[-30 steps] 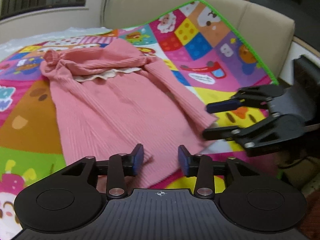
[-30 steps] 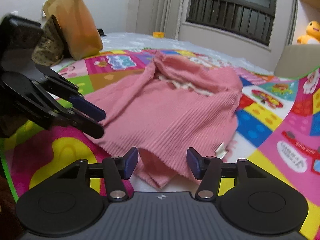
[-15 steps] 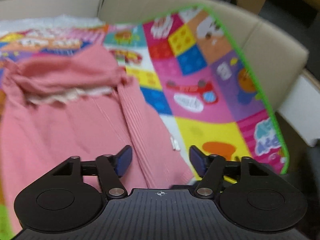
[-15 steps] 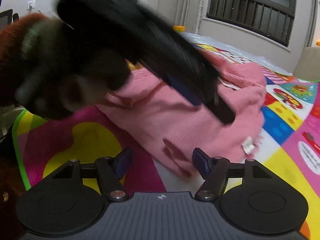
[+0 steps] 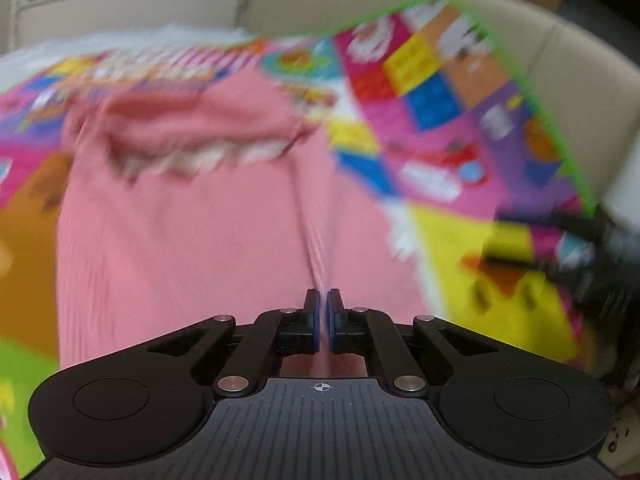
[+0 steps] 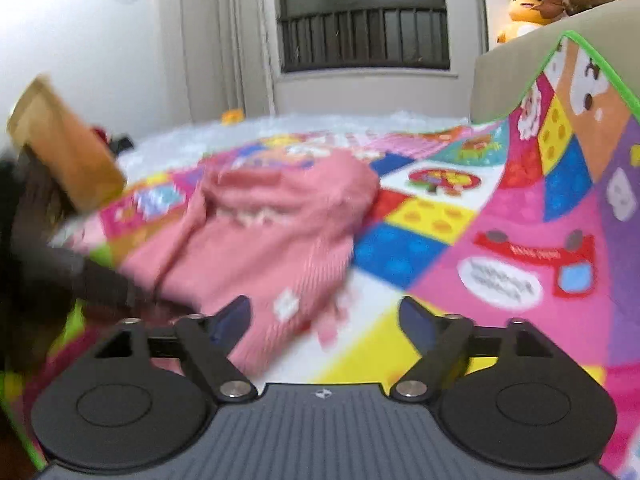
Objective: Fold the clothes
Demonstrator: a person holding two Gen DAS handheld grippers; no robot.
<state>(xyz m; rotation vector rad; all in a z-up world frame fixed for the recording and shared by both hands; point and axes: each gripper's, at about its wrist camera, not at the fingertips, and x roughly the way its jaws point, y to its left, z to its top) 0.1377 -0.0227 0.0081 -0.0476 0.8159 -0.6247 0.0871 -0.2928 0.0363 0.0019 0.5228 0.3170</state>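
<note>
Two fingers of the left gripper stand nearly closed in the left wrist view, pinching a raised ridge of the pink ribbed sweater at its near hem. That sweater lies spread on the colourful play mat, collar at the far end, its right sleeve folded in along the body. Motion blur smears most of this view; the right gripper shows only as a dark streak at the right edge.

From the right wrist view, the right gripper has its fingers wide apart, holding nothing, hovering above the sweater's near right corner where a white label shows. The left gripper is a dark blur at the left, against the hem.

To fold cleanly, I judge the right fingers should catch both layers at the hem corner, level with the left pinch, so the edge rises evenly. Ribbed knit stretches, so lift gently and keep tension equal.
</note>
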